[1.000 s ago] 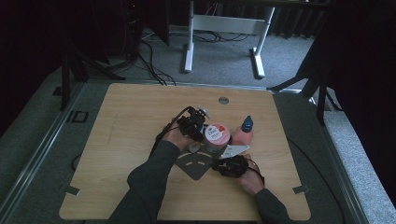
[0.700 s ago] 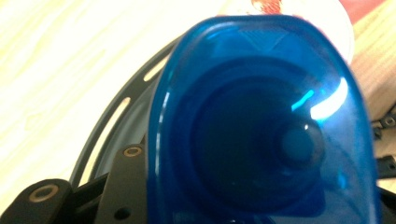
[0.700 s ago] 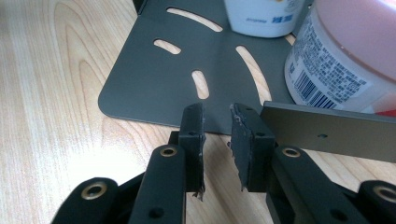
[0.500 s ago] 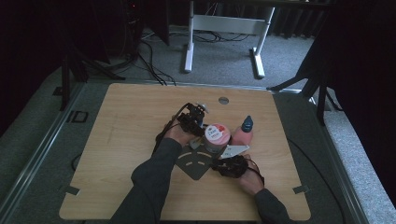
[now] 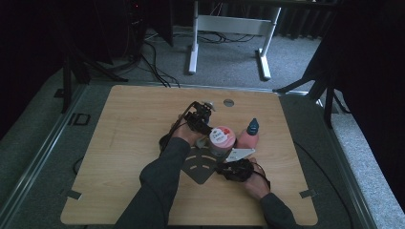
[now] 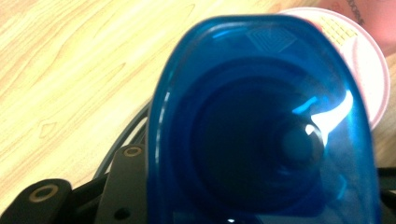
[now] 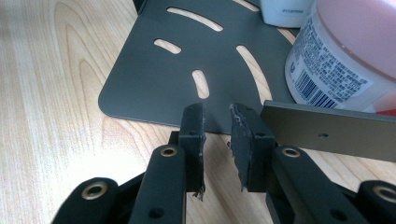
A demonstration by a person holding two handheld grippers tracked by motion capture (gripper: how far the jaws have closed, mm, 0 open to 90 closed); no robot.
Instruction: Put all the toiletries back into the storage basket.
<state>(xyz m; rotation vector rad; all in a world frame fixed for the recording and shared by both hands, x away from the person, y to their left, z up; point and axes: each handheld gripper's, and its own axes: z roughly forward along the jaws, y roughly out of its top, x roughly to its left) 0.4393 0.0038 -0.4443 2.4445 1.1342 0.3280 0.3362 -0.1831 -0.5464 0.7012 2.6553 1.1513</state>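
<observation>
A translucent blue cap (image 6: 261, 126) sits right in front of the left gripper view's lens, seen into its hollow side, with one black jaw beside its left edge. My left gripper (image 5: 199, 118) looks shut on it, just left of a pink jar (image 5: 222, 138) whose round lid (image 6: 369, 70) shows behind the cap. A pink bottle (image 5: 248, 138) with a dark blue top stands right of the jar. My right gripper (image 5: 228, 168) (image 7: 217, 123) lies low on the table in front of the jar (image 7: 341, 56), jaws a narrow gap apart with nothing between them.
A dark grey slotted plate (image 5: 200, 167) (image 7: 187, 70) lies flat by the left forearm, its edge just beyond the right jaws. A light grey plate (image 5: 240, 154) (image 7: 327, 133) rides on the right gripper. A small round disc (image 5: 229, 102) sits near the table's far edge.
</observation>
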